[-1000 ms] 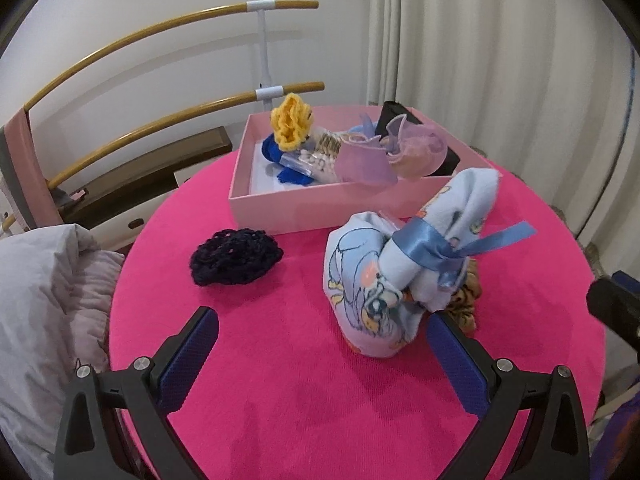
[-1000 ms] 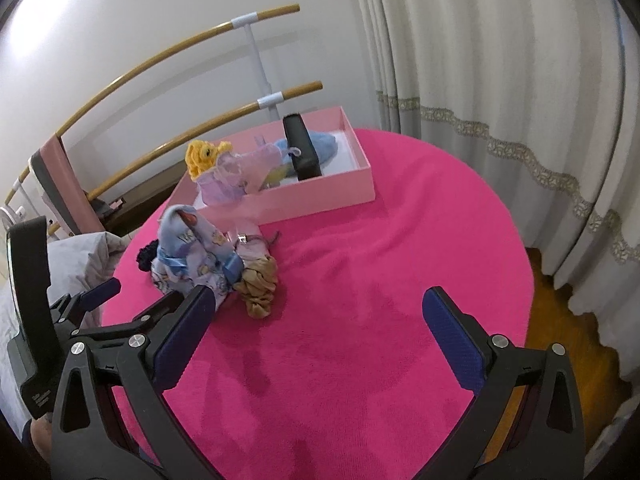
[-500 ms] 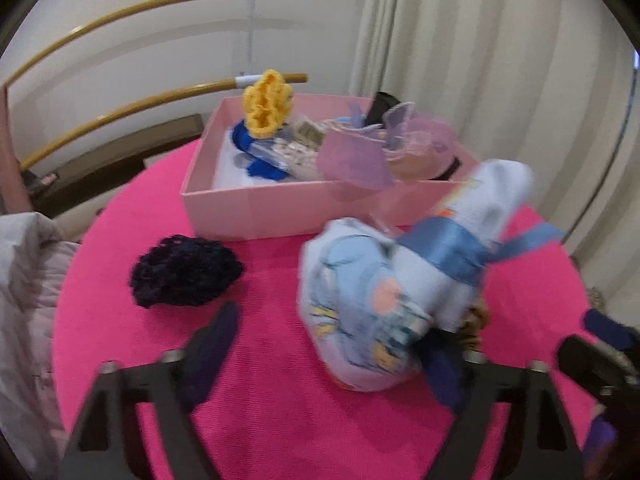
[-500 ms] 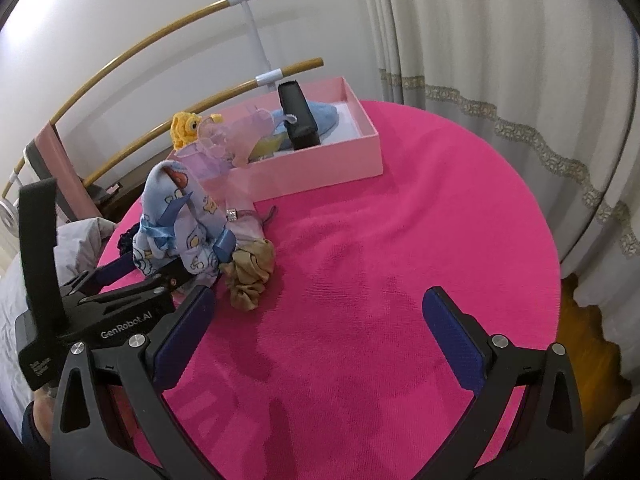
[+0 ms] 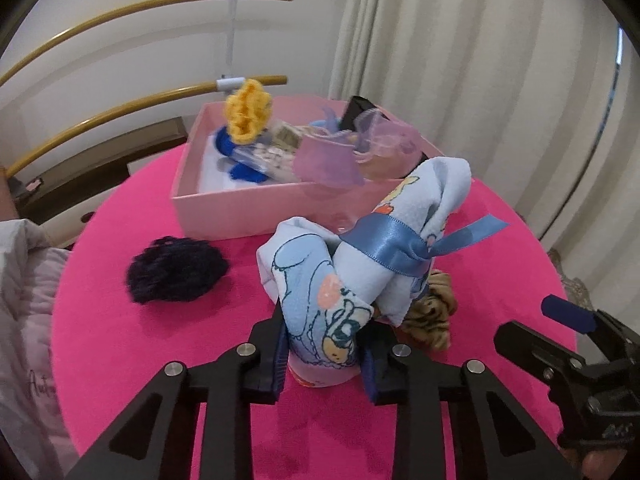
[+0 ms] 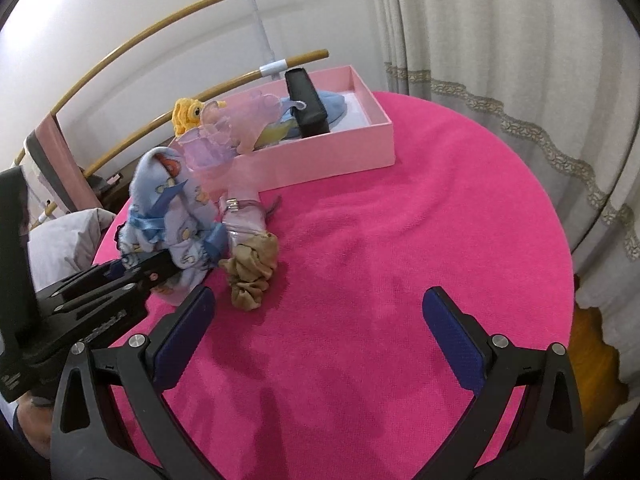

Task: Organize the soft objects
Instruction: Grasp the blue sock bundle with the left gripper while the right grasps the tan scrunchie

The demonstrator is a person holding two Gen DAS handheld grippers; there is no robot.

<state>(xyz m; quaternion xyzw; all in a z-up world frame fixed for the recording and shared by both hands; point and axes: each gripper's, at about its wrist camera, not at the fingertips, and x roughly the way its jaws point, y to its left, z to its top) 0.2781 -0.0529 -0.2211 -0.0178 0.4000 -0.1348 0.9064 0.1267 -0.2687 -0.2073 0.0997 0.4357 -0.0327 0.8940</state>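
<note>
My left gripper [image 5: 324,360] is shut on the near end of a light blue printed cloth bundle [image 5: 320,292] tied with a blue ribbon [image 5: 392,246]; it also shows in the right wrist view [image 6: 176,216]. A tan scrunchie [image 5: 432,316] lies just right of the bundle, also in the right wrist view [image 6: 252,272]. A dark knitted piece [image 5: 176,270] lies to the left. The pink box [image 5: 240,212] behind holds several soft items. My right gripper [image 6: 320,328] is open and empty above bare pink cloth.
The round table has a pink cloth [image 6: 420,220]. Curtains [image 6: 500,40] hang at the right. Wooden rails [image 5: 120,100] run behind the table. A grey cushion [image 5: 24,300] lies off the left edge. A black case [image 6: 308,102] stands in the box.
My left gripper moved forward and closed on the blue cloth bundle. My right gripper moved a little nearer the table, still open.
</note>
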